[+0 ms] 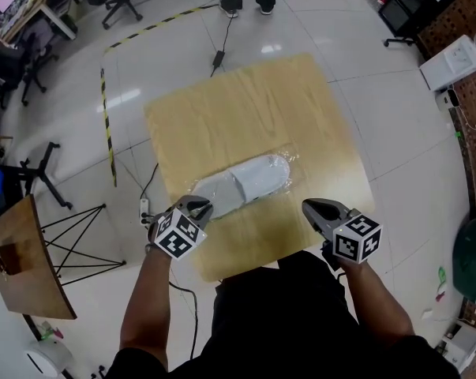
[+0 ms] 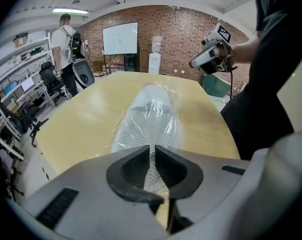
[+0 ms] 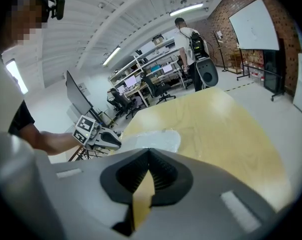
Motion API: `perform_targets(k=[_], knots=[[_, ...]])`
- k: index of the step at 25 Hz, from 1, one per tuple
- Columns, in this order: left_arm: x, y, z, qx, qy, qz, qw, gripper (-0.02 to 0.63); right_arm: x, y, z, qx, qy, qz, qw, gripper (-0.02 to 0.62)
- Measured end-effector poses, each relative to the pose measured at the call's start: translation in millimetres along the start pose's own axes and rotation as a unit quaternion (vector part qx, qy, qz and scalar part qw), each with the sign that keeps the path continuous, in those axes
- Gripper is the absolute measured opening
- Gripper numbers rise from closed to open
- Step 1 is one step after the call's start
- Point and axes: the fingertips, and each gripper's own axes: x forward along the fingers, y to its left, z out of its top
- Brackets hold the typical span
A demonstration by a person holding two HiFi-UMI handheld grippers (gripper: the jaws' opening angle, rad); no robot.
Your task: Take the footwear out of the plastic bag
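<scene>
On the square pale wooden tabletop (image 1: 245,105) lies the clear, crinkled plastic bag (image 1: 241,181), stretched slantwise near the edge closest to the person, and inside it sits the light grey flat footwear (image 2: 149,115) with a zigzag-patterned sole (still fully wrapped, as far as I can see from here). The left gripper (image 1: 200,205), grey with a black-and-white marker cube, points steeply down at the bag's near end; its jaws are drawn in to a thin slit, and the film and sole show through that slit, though I cannot tell whether the pads actually touch the plastic. The right gripper (image 1: 309,205) hovers above the table's near edge, well apart from the bag on its other side, its jaws pressed together with nothing between them, only bare wood showing beyond. Further off, another person stands beside office chairs and shelves along a brick wall.
</scene>
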Motion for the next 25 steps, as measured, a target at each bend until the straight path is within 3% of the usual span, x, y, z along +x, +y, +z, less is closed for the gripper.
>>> perform_targets(k=[4,7,12,17,20,25], knots=[[-11,2,-17,0.019,0.018,-0.018,0.9995,0.034,9,-6,-3,0.000,0.010,-0.002,1.000,0.002],[-17,13,-25,0.029,0.027,-0.008,0.9992,0.031,19,-13,-3,-0.001,0.018,-0.004,1.000,0.002],[-23,34,-29,-0.010,0.022,0.029,0.9993,0.029,46,-33,-8,0.008,0.044,-0.008,0.999,0.002],[-21,38,-28,-0.022,0.016,0.037,0.9989,0.023,78,-45,-34,0.038,0.090,0.002,0.995,0.002],[-21,42,-26,-0.030,0.009,0.041,0.9987,0.023,89,-43,-37,0.063,0.091,0.018,0.994,0.003],[-20,44,-26,-0.034,0.010,0.047,0.9983,0.023,97,-33,-35,0.112,0.088,0.050,0.989,0.098]])
